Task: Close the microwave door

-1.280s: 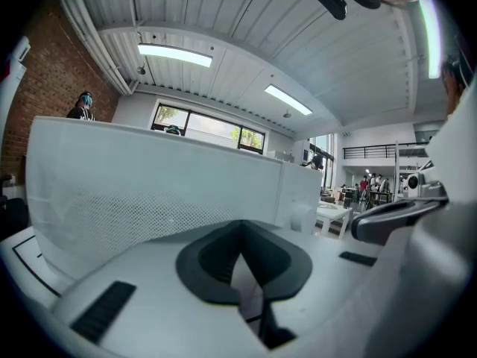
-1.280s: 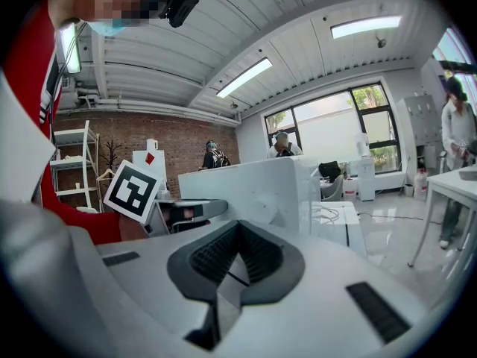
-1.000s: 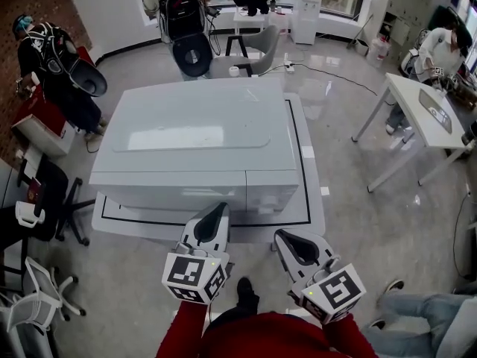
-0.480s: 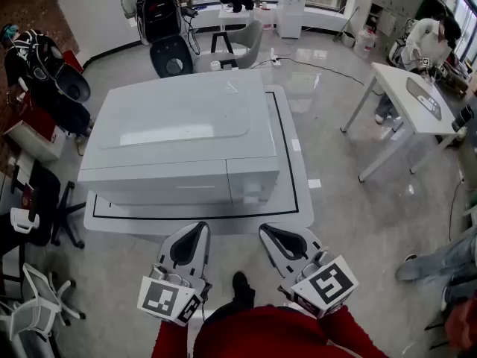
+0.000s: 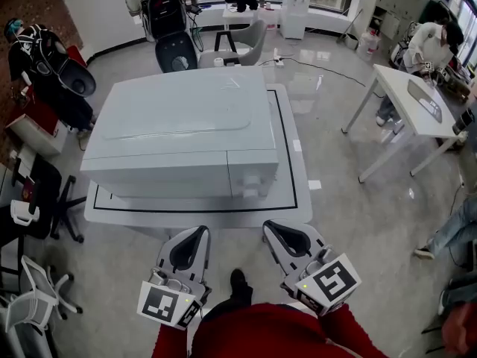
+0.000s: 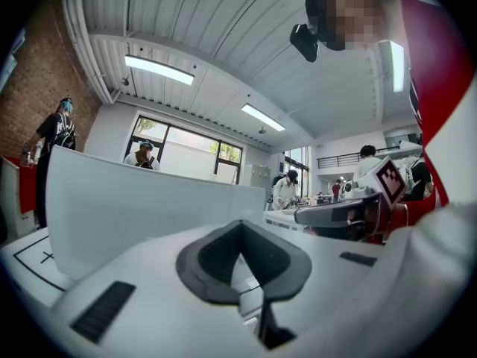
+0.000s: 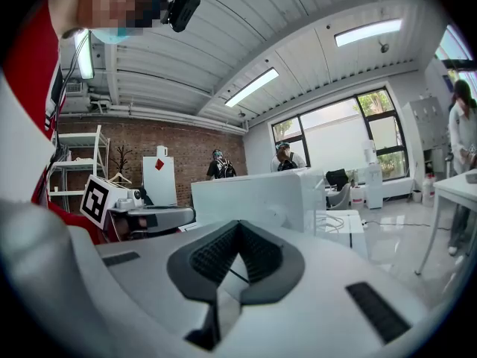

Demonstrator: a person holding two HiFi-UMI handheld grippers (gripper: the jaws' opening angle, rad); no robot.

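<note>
Microwave (image 5: pixel 179 136): on white bench (image 5: pixel 298 207), door front looks flush, so closing seems done. Left gripper (image 5: pixel 195 233), right gripper (image 5: pixel 274 230): both clenched, empty, near the front, not touching. Next, likely: a light confirming push.

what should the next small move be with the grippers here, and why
Probably none toward the microwave: its door looks flush and shut, with nothing standing out. The left gripper and right gripper, jaws together and empty, hang short of it without touching. I would just draw both back to rest.
</note>
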